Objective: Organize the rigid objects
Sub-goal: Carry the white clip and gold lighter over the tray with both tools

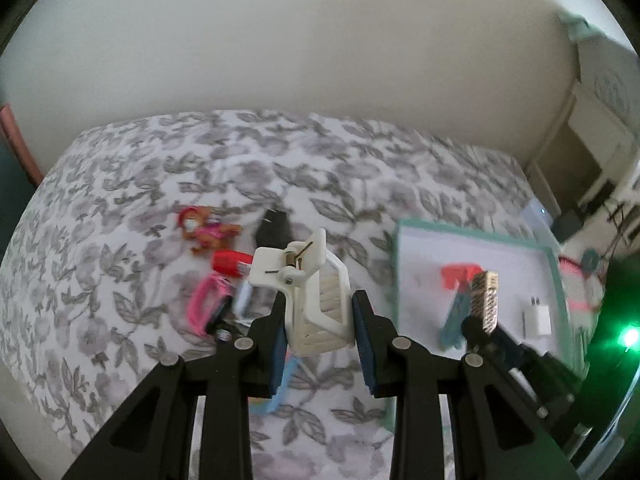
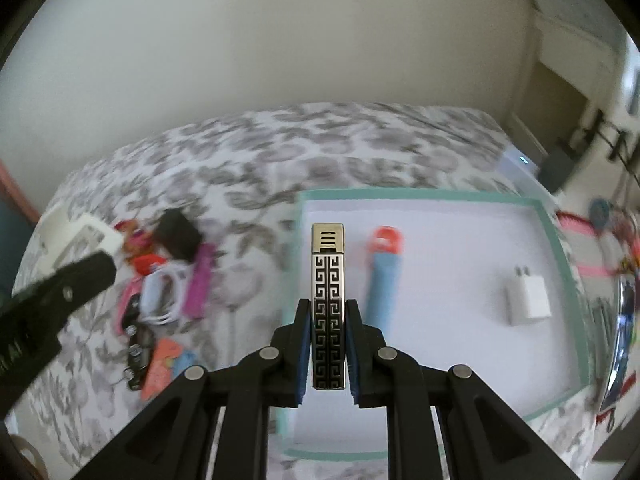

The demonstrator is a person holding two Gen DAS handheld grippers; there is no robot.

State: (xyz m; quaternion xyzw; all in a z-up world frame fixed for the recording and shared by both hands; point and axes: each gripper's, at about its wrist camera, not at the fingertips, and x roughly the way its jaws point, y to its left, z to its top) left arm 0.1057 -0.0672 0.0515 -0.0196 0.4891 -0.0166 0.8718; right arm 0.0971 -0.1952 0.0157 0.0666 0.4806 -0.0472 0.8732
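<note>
Two things are held up over the bed (image 1: 120,168), one in each gripper. The left gripper (image 1: 320,340) has its blue pads closed on a cream hair clip (image 1: 316,300), which stands upright between them with its spring hinge at the top. The right gripper (image 2: 328,344) pinches a slim metal lighter (image 2: 328,300) (black Greek-key pattern, silver cap with slots) so that it sticks straight up out of the narrow jaws; from the left wrist view the same lighter (image 1: 486,300) shows at the right, above a tray (image 1: 556,264).

That tray (image 2: 560,240), white inside with a teal rim, lies flat on the bedspread just beyond and below the lighter. In it rest a white plug adapter (image 2: 528,300) near the right side and a blue-handled tool with a red head (image 2: 382,276), well apart from each other.

Left of the tray, on the grey-and-white floral bedspread, sits a loose pile: a black block (image 2: 178,234), a small orange and pink toy figure (image 1: 204,232), a red piece (image 1: 230,262), a pink frame (image 1: 208,304), a coiled white cable (image 2: 164,292), a magenta strip (image 2: 200,284) and an orange card (image 2: 162,366). Most of these are blurred, so their exact kind is hard to tell.

Behind the bed stands a plain pale wall (image 1: 280,40), with white furniture (image 1: 608,92) at the far right.
</note>
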